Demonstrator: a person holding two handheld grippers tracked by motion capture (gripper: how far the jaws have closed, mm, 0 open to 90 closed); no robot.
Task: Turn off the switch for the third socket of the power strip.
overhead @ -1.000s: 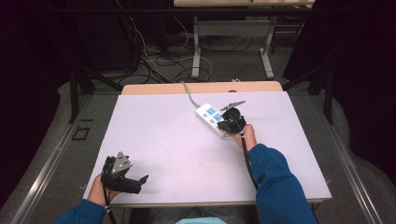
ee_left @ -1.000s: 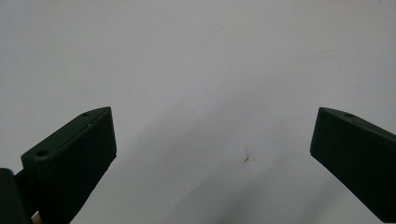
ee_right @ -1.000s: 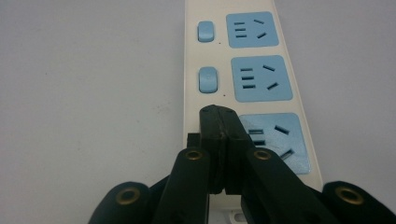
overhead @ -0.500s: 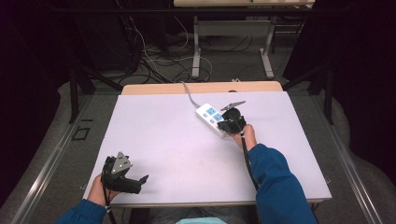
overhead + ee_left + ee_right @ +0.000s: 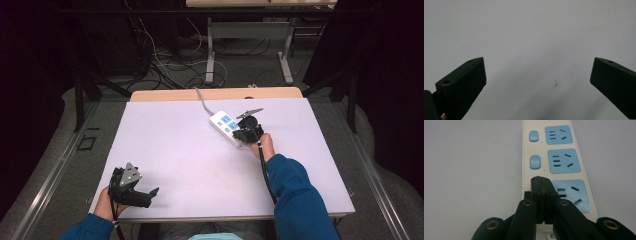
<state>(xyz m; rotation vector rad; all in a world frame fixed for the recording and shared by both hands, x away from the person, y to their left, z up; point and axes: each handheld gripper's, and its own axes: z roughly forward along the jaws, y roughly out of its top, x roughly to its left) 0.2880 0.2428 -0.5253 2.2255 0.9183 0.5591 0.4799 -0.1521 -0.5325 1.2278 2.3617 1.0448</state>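
A white power strip [image 5: 223, 124] with blue sockets lies right of the table's middle, and its grey cord [image 5: 202, 102] runs to the far edge. My right gripper [image 5: 243, 132] is shut, its tips resting on the strip's near end. In the right gripper view the closed tips [image 5: 541, 181] sit on the strip [image 5: 526, 157] beside the nearest socket [image 5: 572, 195], where a third switch would be, so that spot is hidden. Two blue switches [image 5: 535, 161] show beyond them. My left gripper [image 5: 149, 193] rests at the front left, jaws wide open [image 5: 537, 75] over bare table.
The white tabletop [image 5: 175, 145] has a wooden strip [image 5: 165, 94] along its far edge. A small brown mark [image 5: 556, 85] lies ahead of the left jaws. Loose cables [image 5: 165, 65] and another table's legs [image 5: 210, 55] are on the floor behind.
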